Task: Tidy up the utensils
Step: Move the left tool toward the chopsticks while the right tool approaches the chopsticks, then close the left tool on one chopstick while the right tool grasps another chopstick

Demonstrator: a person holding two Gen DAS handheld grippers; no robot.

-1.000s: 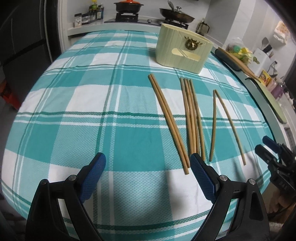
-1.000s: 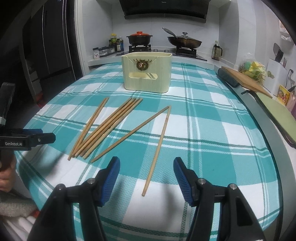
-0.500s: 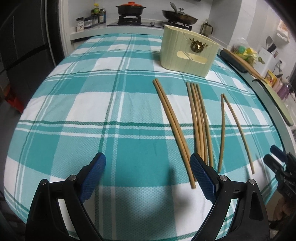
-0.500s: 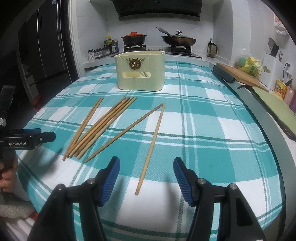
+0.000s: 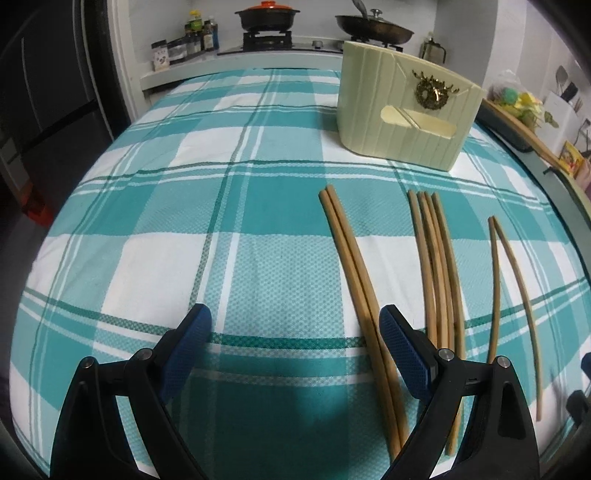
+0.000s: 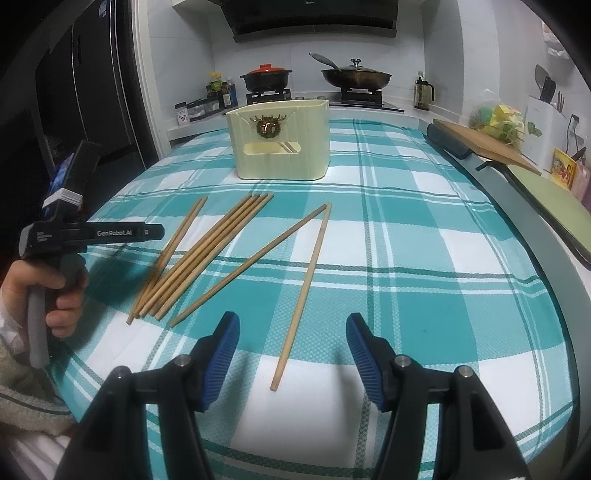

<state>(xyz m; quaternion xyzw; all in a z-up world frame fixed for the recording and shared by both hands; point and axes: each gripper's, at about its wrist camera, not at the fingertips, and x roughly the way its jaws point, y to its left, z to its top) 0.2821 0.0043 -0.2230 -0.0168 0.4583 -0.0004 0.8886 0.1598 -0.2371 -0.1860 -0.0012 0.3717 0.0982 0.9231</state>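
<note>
Both tools are released, nothing between their pads. Ahead of the left tool [image 5: 295, 350], the leftmost chopstick pair [image 5: 354, 280] lies flat on the worktop [image 5: 147, 266]: light, stiff, smooth and likely to roll; best pinched mid-length. The right tool [image 6: 291, 354] straddles a single chopstick [image 6: 303, 295].

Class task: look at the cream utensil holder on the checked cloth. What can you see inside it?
Through the front slot of the cream utensil holder, the right wrist view shows thin brown sticks leaning inside, probably chopsticks. Its walls hide the rest of the interior, so their number cannot be told.

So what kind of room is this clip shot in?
A home kitchen, most likely: a gas stove carrying a lidded pot and a wok, a range hood overhead, and a cutting board on the side counter.
</note>
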